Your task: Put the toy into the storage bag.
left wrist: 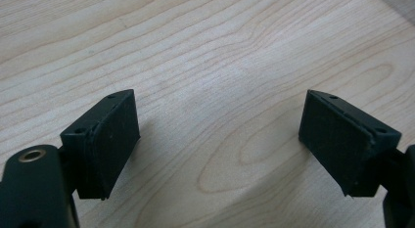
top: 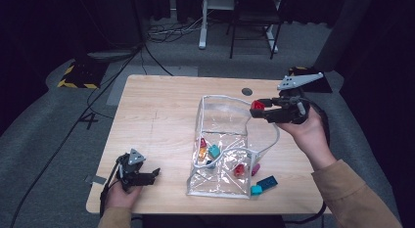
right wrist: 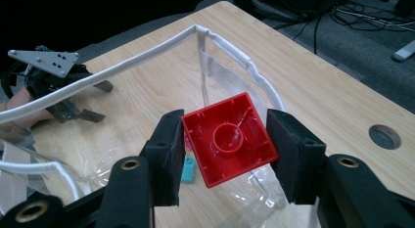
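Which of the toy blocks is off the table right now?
The red block, clamped hollow side up in the right tongs above the clear bag's open rim. The other blocks lie in the bag or on the table beside it.

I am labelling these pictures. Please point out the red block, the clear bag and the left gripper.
red block (right wrist: 229, 138): right gripper view, hollow underside.
clear bag (top: 221, 115): high view, upright wall.
left gripper (left wrist: 218, 140): left gripper view, between its open jaws.

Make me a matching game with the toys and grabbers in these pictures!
Things:
1. red brick
2. left gripper
3. blue brick
4. clear bag

Places or states:
A. on the table, just outside the bag
B. open and holding nothing
C. clamped in the right gripper
D. standing open with small bricks inside

Pairs: 1-C, 2-B, 3-A, 4-D
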Tool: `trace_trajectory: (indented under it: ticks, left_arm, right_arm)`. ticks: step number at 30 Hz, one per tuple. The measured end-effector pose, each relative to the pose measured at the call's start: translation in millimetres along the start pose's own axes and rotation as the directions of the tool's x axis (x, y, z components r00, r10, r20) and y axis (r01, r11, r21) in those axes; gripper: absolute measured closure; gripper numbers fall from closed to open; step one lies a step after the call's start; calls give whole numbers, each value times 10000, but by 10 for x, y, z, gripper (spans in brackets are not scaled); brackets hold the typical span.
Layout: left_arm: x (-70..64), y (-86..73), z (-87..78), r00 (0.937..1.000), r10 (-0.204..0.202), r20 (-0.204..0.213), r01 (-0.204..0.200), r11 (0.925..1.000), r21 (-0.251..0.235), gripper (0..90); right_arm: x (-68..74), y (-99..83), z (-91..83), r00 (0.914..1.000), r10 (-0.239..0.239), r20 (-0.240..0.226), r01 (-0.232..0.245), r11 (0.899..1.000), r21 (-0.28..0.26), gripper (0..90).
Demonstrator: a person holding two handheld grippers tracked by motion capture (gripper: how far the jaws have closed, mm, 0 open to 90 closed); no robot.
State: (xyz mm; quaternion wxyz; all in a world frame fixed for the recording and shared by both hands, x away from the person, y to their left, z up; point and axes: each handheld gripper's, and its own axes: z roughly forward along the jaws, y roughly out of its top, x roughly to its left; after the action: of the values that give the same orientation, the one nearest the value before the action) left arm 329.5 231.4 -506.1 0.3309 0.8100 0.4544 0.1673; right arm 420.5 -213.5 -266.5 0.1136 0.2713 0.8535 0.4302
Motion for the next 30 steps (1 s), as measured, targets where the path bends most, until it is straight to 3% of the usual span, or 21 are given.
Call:
trace_trajectory:
  ticks: [18, 30]
  left_arm:
    - [3, 2, 4, 10000, 24, -9, -24, 10000, -21, 153]
    - [5, 3, 3, 10000, 41, -9, -41, 10000, -7, 153]
  right_arm:
    - [96, 184, 502, 9991, -125, -395, 148, 9982, 583, 503]
    - [146, 164, 816, 9986, -139, -519, 205, 9914, 1296, 504]
